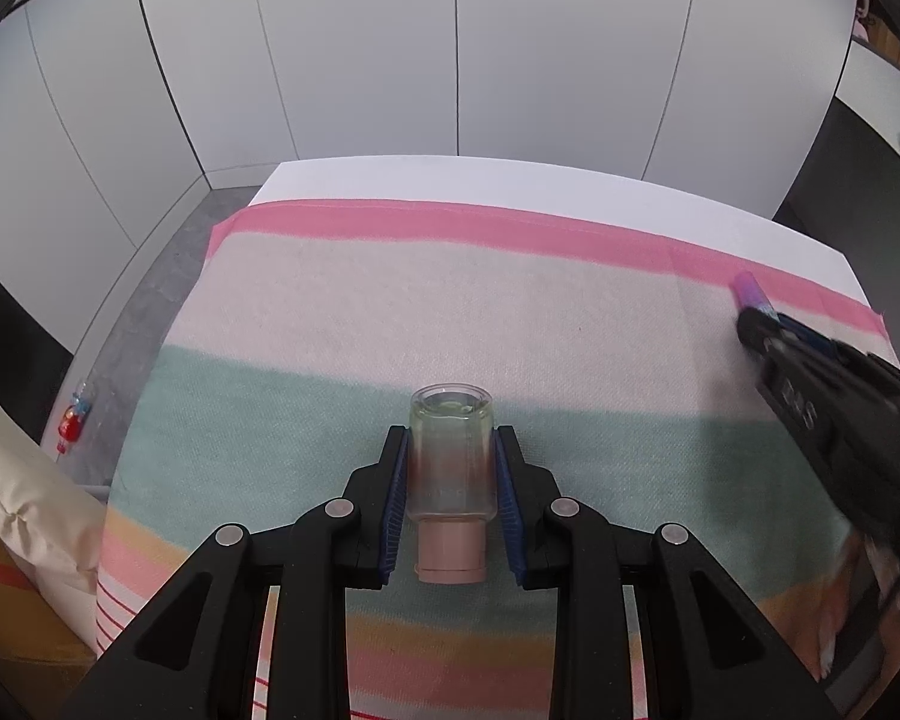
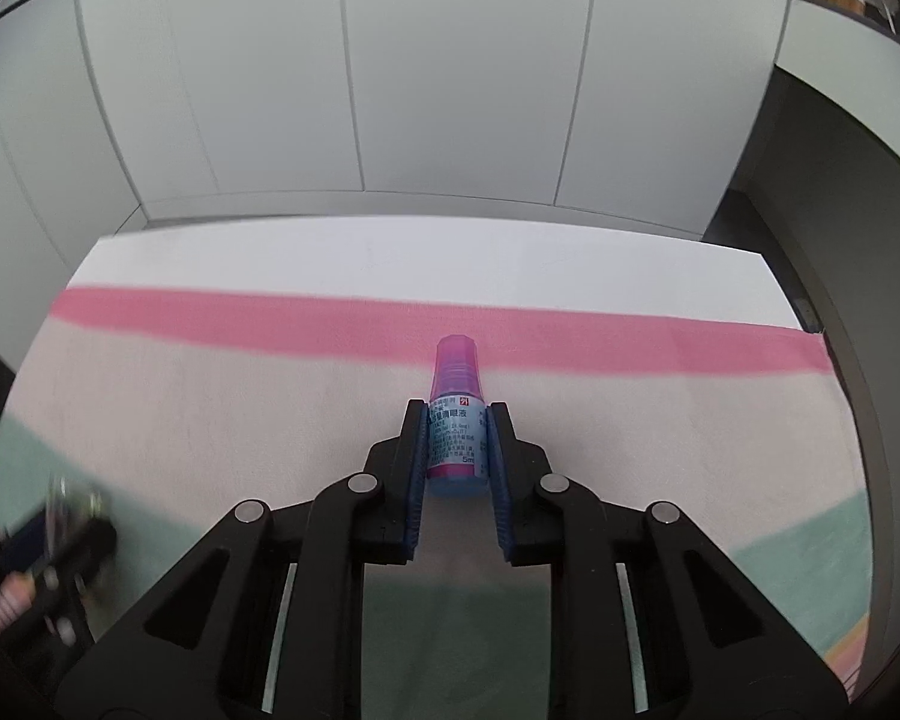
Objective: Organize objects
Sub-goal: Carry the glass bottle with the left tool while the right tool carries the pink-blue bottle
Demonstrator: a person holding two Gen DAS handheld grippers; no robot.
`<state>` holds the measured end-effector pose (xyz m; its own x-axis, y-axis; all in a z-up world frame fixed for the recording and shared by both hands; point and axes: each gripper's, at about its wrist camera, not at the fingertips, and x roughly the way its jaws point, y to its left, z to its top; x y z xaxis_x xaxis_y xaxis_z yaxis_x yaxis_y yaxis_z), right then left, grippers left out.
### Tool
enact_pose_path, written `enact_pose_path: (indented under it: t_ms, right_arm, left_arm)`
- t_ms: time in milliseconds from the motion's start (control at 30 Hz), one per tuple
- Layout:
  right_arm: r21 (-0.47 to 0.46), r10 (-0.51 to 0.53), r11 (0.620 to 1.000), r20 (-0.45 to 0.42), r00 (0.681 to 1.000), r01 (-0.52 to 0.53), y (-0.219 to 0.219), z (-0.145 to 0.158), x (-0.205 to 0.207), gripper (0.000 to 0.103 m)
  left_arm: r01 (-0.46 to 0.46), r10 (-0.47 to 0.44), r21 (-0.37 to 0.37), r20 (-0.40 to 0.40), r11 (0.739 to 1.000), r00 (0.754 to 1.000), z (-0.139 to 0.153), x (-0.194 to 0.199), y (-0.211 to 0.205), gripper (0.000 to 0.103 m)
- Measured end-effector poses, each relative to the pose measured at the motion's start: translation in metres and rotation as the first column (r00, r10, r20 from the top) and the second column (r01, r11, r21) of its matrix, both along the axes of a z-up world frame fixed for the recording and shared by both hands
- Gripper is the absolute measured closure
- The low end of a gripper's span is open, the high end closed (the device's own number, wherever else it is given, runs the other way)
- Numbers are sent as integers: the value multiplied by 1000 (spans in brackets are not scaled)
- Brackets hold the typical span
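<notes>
A white counter point(image 1: 510, 180) carries a striped cloth point(image 1: 330, 312) that covers nearly all of it, leaving a bare white strip along the far edge, where grey wall panels rise close behind. The cloth's pink band runs just inside that far edge, and most of the cloth lies open and flat. The left gripper point(image 1: 450, 450) has its jaws closed snugly on a clear glass bottle point(image 1: 450, 450) with a tan cap, base pointing away, over the green stripe near the middle of the cloth. The right gripper point(image 2: 456, 438) has its jaws clamped tight on a small eye-drop bottle point(image 2: 456, 420) with a blue label and a magenta cap, the cap pointing toward the pink band, near the counter's far right corner and well apart from the glass bottle.
</notes>
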<state>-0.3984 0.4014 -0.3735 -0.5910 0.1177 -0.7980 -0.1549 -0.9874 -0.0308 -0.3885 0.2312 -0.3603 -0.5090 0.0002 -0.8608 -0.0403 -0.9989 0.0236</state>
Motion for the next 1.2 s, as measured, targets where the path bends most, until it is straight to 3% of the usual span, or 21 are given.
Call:
enact_pose_path:
  t_ms: [400, 600, 833, 1200]
  right_arm:
    - [0, 70, 998, 29, 997, -70, 16, 13, 85, 83]
    - [-16, 64, 998, 29, 998, -64, 28, 38, 107, 83]
    - [-4, 78, 997, -13, 997, -78, 15, 106, 125, 83]
    - [23, 96, 995, -165, 982, -94, 7, 262, 165, 83]
  left_arm:
    - [8, -8, -22, 24, 1000, 1000, 10, 16, 1, 75]
    - [24, -24, -48, 7, 999, 1000, 40, 25, 8, 75]
    - [26, -29, -61, -48, 998, 998, 113, 32, 10, 75]
    - [40, -42, -14, -180, 999, 983, 267, 76, 2, 75]
